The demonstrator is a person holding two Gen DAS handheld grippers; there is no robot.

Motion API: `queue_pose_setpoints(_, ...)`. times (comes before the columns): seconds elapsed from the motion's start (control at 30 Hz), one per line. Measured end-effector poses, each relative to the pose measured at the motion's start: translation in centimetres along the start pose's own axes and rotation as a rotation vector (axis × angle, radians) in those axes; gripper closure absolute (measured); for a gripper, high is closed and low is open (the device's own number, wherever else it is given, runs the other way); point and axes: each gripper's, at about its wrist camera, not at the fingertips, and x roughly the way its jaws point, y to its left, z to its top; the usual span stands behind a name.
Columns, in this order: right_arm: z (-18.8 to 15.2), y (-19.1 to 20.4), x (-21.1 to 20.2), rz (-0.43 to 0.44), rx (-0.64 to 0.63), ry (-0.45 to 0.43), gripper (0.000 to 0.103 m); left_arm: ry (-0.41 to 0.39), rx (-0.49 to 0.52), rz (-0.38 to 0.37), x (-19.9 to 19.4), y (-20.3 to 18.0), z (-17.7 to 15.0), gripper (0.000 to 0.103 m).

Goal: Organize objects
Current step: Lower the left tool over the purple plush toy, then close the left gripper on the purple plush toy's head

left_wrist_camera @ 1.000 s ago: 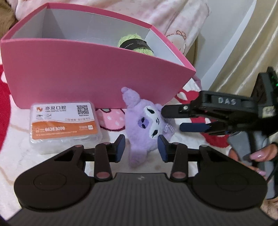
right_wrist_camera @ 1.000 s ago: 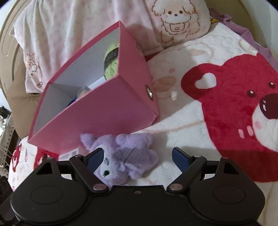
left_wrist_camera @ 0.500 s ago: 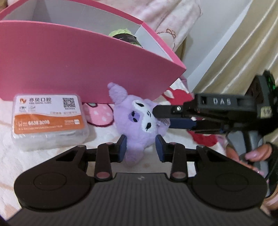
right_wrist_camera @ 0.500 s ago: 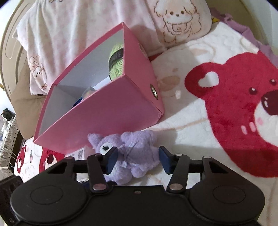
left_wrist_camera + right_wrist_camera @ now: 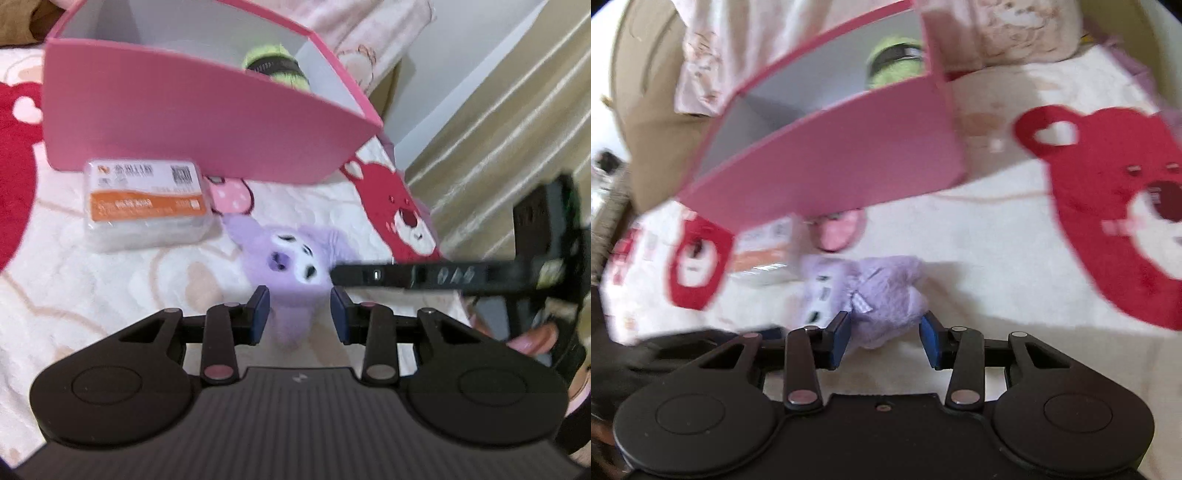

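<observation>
Purple plush toy [image 5: 291, 266]: lying on bear-print blanket [image 5: 997, 258], before pink box [image 5: 184, 122]. Right tongs [image 5: 884, 339] have just been closing, apparently gripping its body; left tongs [image 5: 300, 314] narrow, straddling its lower end, contact unclear.

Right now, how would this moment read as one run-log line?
right tongs: just been closing, around fuzzy purple plush toy | left tongs: straddling toy's lower end | open pink cardboard box: behind toy | toy: outside box
</observation>
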Motion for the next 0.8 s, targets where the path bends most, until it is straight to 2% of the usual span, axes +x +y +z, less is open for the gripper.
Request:
queue_pose_setpoints(0.1, -0.9, 0.0, -1.0, -0.08, 0.01, -0.042, 0.045, -0.055, 0.034, 0.004, -0.9, -0.1, 0.3, 0.064)
queue_pose_setpoints(0.27, -1.0, 1.1, -1.8, -0.058, -0.075, -0.123, 0.031, -0.033, -0.052, -0.035, 0.3, 1.1, 0.7, 0.064)
queue_pose_setpoints(0.37, -0.7, 2.0, -0.9, -0.016, -0.134, -0.1, 0.029, -0.034, -0.126, -0.017, 1.3, 2.1, 0.8, 0.064)
queue_pose_setpoints(0.43, -0.9, 2.7, 0.0, -0.022, -0.202, -0.073, 0.029, -0.038, -0.159, -0.008, 1.7, 2.7, 0.9, 0.064)
queue_pose_setpoints(0.53, -1.3, 3.3, 0.4, -0.043, -0.257, -0.07, 0.026, -0.034, -0.174, -0.017, 2.3, 3.0, 0.9, 0.064)
queue_pose_setpoints(0.63, -1.5, 3.5, 0.7, -0.018, -0.295, -0.069, 0.015, -0.02, -0.201, -0.06, 3.1, 2.9, 0.8, 0.067)
queue_pose_setpoints(0.73, -1.5, 3.6, 1.9, -0.041, -0.305, -0.03, 0.013, -0.016, -0.167, -0.006, 3.8, 2.3, 0.5, 0.07)
queue_pose_setpoints(0.8, -1.6, 3.6, 2.5, -0.054, -0.317, -0.018, 0.008, -0.013, -0.177, 0.001, 4.0, 2.3, 0.4, 0.071)
